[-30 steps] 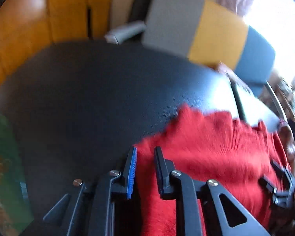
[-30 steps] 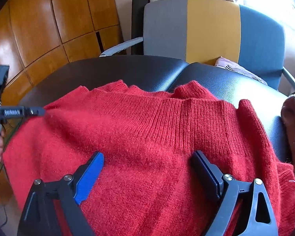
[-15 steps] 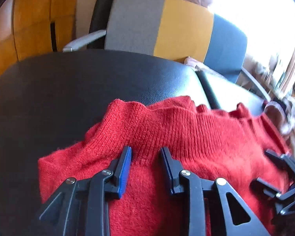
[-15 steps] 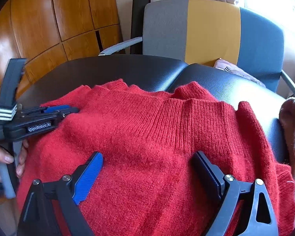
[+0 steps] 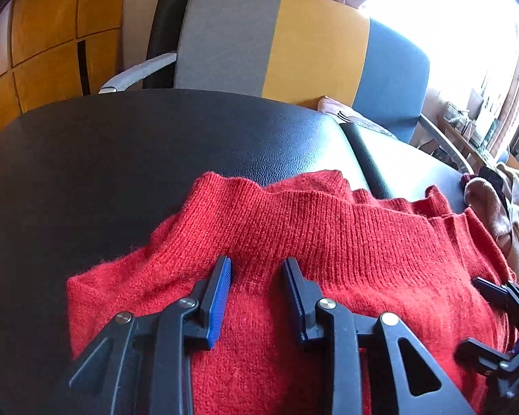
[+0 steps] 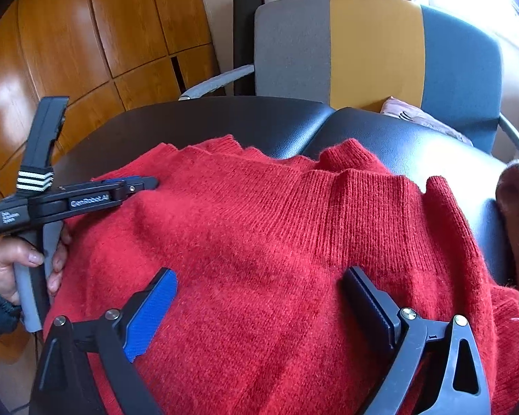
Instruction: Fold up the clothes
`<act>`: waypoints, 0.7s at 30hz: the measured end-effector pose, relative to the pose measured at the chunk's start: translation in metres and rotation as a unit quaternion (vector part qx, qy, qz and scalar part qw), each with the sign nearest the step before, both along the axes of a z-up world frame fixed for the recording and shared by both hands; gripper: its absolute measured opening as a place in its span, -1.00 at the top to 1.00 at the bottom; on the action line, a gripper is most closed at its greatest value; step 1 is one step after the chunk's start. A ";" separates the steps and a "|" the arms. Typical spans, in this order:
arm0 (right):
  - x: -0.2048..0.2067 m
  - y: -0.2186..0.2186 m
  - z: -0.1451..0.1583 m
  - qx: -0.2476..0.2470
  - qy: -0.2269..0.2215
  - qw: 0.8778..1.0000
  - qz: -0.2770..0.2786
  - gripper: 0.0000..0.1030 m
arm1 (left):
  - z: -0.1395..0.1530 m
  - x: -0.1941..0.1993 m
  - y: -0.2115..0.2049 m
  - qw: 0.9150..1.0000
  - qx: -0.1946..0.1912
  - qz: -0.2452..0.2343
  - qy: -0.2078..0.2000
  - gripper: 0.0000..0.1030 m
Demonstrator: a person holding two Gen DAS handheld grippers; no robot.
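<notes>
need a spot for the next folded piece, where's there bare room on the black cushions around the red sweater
Bare: the black cushion left of and behind the red sweater, up to the tri-colour chair. A narrower strip of right cushion lies behind the sweater. Crowded: the right edge, where beige clothes meet the sweater, and both the left gripper and right gripper over it.

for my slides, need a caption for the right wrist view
Open right gripper over a red sweater on a black cushion; left gripper at its far edge.
</notes>
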State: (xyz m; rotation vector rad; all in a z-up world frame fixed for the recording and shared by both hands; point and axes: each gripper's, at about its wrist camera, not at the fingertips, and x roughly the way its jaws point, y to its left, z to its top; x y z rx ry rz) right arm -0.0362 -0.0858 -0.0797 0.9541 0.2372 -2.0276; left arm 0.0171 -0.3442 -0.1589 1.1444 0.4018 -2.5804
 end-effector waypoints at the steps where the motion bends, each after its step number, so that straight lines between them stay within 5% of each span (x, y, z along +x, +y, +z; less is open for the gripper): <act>1: 0.002 0.004 0.001 -0.010 -0.007 1.000 -0.003 -0.90 | 0.000 0.001 0.001 1.000 -0.005 -0.004 -0.002 0.37; 8: 0.022 0.086 0.029 -0.114 -0.109 0.987 0.017 -0.89 | 0.004 0.000 0.004 0.999 -0.020 -0.022 -0.017 0.38; 15: 0.046 0.218 0.026 -0.132 -0.146 0.980 -0.032 -0.91 | 0.023 0.010 0.025 1.000 -0.022 -0.015 -0.017 0.35; 21: 0.050 0.229 0.012 -0.157 -0.176 0.972 -0.015 -0.92 | 0.036 0.019 0.097 0.996 0.004 -0.083 0.012 0.35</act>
